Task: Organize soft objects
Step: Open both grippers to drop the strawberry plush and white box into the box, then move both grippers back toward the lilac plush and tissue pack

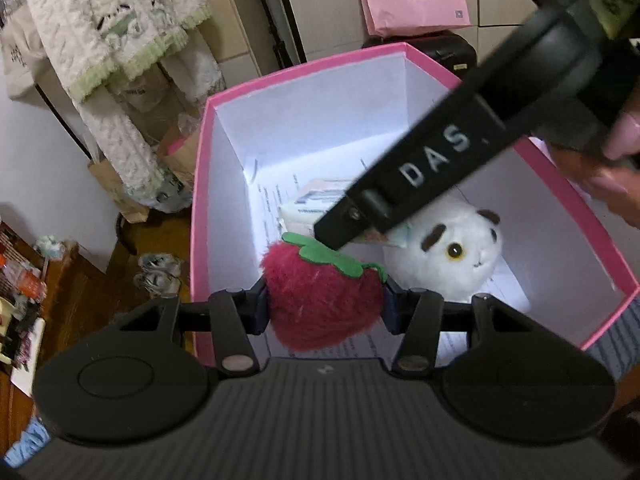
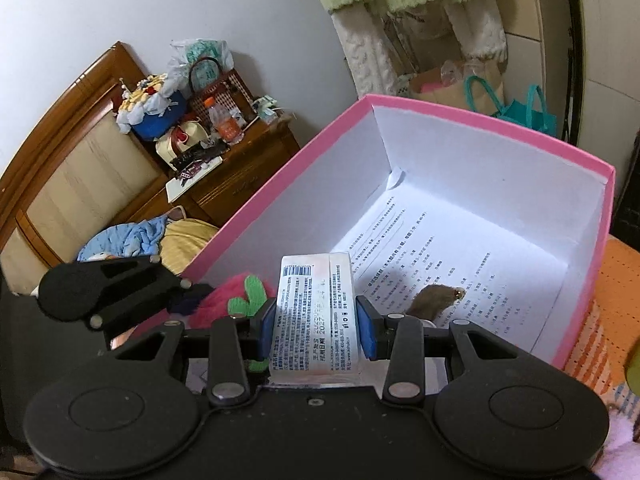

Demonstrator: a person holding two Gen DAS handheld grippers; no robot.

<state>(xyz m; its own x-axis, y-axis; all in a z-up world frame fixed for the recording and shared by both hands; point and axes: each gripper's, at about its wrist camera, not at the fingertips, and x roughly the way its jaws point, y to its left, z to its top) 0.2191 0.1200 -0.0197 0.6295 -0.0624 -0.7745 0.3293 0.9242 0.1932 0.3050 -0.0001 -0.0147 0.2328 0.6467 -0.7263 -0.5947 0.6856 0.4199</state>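
- Nearest my left wrist camera, the left tool [image 1: 325, 304] is clamped on a red plush strawberry [image 1: 322, 300], one pad pressed into each furry side, its green felt leaves pointing away from me.
- I am holding the strawberry over the near edge of a pink box [image 1: 199, 184] with white inner walls; printed paper sheets [image 1: 268, 200] line its floor.
- Inside the box, past the strawberry and to the right, I see a white plush animal [image 1: 460, 248] with dark ears and a yellow eye, lying on the paper.
- Across the left view reaches my right tool's black body, marked "DAS", its tip just above the strawberry's leaves, with fingers of my hand [image 1: 624, 148] at the right edge.
- In the right wrist view, the right tool [image 2: 318, 326] is gripping a white tissue pack [image 2: 314, 312] between its blue pads [image 2: 366, 334], barcode side up, over the box's near side.
- Just left of the pack there, the strawberry shows in the left tool.
- Further inside the box a brown furry bit [image 2: 434, 300] pokes out over the paper; I cannot tell what it belongs to.
- Beyond the box: a fuzzy cream garment [image 1: 116, 28] hanging, and a wooden cabinet [image 2: 240, 176] crowded with clutter.
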